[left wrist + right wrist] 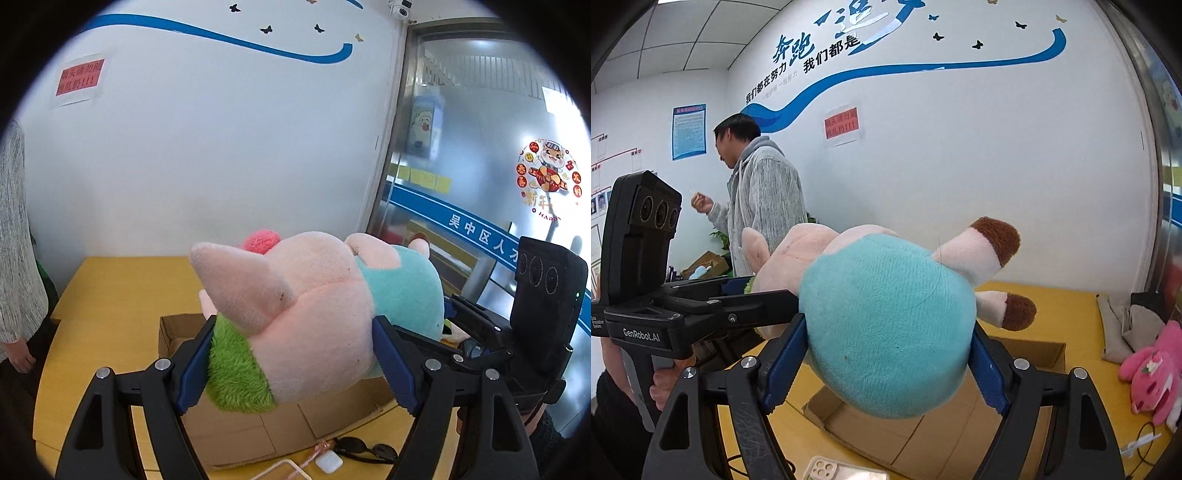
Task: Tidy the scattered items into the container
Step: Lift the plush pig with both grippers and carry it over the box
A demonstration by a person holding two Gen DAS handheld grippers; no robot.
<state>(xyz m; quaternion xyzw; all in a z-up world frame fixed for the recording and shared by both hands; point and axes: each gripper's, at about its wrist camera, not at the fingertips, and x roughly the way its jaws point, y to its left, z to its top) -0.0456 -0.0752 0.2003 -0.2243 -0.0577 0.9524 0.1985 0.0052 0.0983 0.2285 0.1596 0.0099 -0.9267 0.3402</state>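
A big plush pig (317, 306), pink with a teal body, a green tuft and brown hooves, hangs in the air, held by both grippers. My left gripper (291, 365) is shut on its pink head end, blue pads pressed into both sides. My right gripper (886, 369) is shut on its teal body (886, 332). Below the toy lies an open cardboard box (236, 432) on the yellow table (110, 295); the same box (923, 435) shows under the right gripper. Each gripper appears in the other's view, the right one (480, 332) beside the toy.
Sunglasses (369, 452), a small white case (330, 461) and a cord lie in front of the box. A phone case (842, 470) lies near the front edge. A pink plush (1156, 373) and grey cloth (1123, 325) sit at the table's right. A person in grey (761, 206) stands left.
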